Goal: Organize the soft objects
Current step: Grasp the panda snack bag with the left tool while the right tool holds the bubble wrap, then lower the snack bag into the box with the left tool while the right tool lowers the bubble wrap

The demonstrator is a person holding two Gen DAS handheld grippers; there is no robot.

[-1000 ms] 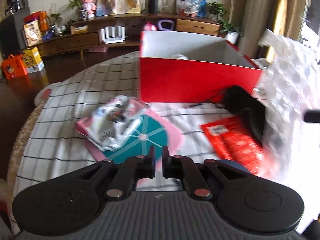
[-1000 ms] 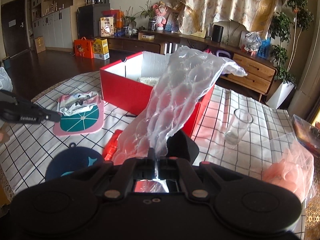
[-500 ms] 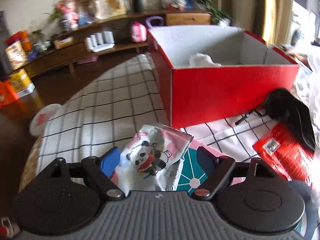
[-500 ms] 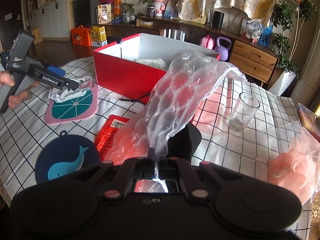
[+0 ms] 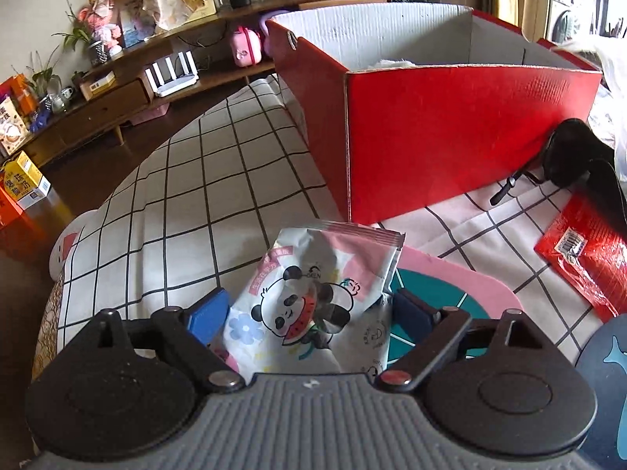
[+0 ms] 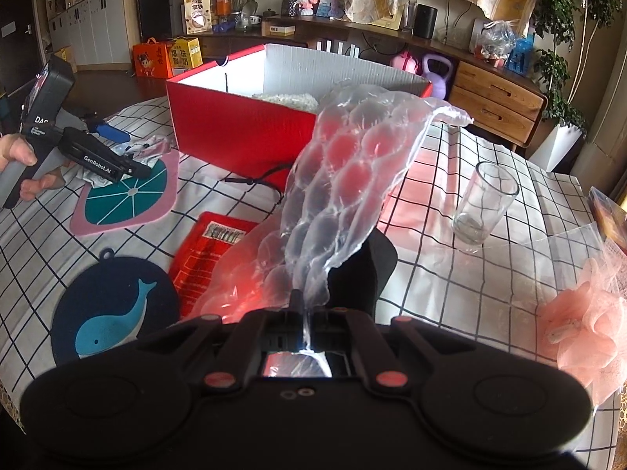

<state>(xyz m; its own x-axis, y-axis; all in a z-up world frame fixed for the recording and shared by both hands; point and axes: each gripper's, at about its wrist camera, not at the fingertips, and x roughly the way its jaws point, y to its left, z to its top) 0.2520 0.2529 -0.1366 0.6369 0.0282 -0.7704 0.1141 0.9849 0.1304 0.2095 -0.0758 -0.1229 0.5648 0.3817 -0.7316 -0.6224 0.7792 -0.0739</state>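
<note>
In the left wrist view, the left gripper [image 5: 309, 309] has just been opening and now stands wide, its blue-padded fingers [image 5: 207, 315] on either side of a panda-print packet [image 5: 313, 305]. The pads do not appear to press on the packet, though the right-hand pad is partly hidden behind its edge. The packet lies partly on a pink and teal mat [image 5: 450, 293], which rests on the checked tablecloth [image 5: 196, 203]. Just beyond the packet stands the red cardboard box [image 5: 450, 133], open at the top, with something white showing inside. To the right of the box lie a black object [image 5: 580, 156] and a red foil packet [image 5: 588, 250]; a dark blue whale mat [image 5: 611, 372] sits at the right edge.

In the right wrist view, the right gripper [image 6: 305, 313] is clamped tight on the lower edge of a sheet of bubble wrap [image 6: 345, 180], which rises up in front of the red box [image 6: 243, 133]. At the far left, a person's hand [image 6: 19, 156] holds the other gripper [image 6: 117, 149] down over the packet on the pink mat [image 6: 125, 203]. The whale mat [image 6: 113, 309] and the red packet [image 6: 207, 250] lie nearer the camera. To the right stand an empty drinking glass [image 6: 484, 203] and, at the table's edge, a pink mesh bath pouf [image 6: 584, 321].
</note>
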